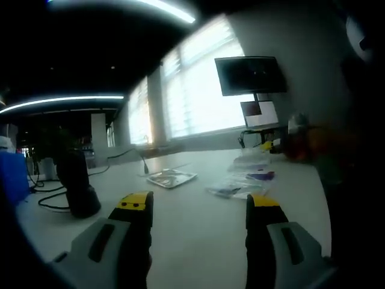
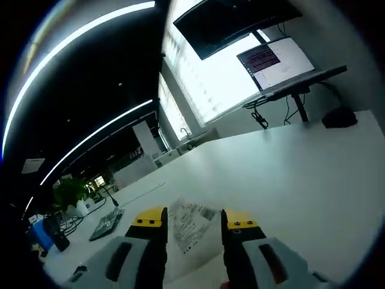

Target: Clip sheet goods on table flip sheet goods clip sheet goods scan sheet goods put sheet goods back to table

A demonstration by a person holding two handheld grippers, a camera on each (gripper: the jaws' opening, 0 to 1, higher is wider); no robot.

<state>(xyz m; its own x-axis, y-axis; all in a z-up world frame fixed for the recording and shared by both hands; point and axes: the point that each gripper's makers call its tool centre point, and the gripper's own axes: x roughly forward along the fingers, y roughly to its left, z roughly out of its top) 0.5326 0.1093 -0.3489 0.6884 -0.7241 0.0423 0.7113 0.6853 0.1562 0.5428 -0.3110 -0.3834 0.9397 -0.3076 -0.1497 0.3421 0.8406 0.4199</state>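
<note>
Left gripper (image 1: 200,208): I hold it above the white table (image 1: 198,241), jaws spread wide, nothing between the yellow tips. It points across the tabletop toward the windows (image 1: 192,96).

In the left gripper view, a loose pile of clear packets (image 1: 243,180) lies on the table ahead and a little right of the jaws, well apart from them. A single flat silvery packet (image 1: 171,177) lies to the left of that pile. A dark upright device (image 1: 77,183) with a cable stands on the table at the left. At the far right edge there is something orange and white (image 1: 301,141), too blurred to name. A dark monitor (image 1: 249,75) hangs on the wall, with a laptop (image 1: 260,114) below it, screen lit.

Right gripper (image 2: 194,224): jaws partly apart, with a clear printed sheet packet (image 2: 192,232) between them. The packet lies in the gap and runs forward past the tips; whether the pads actually clamp it I cannot tell. In this view the table (image 2: 289,174) stretches away beyond it, bare around the packet. A flat dark item (image 2: 107,223) sits on the table to the left. The laptop (image 2: 275,63) stands on a raised stand at the far side, with a dark screen (image 2: 231,21) above it. A green plant (image 2: 69,192) is at the far left.
</note>
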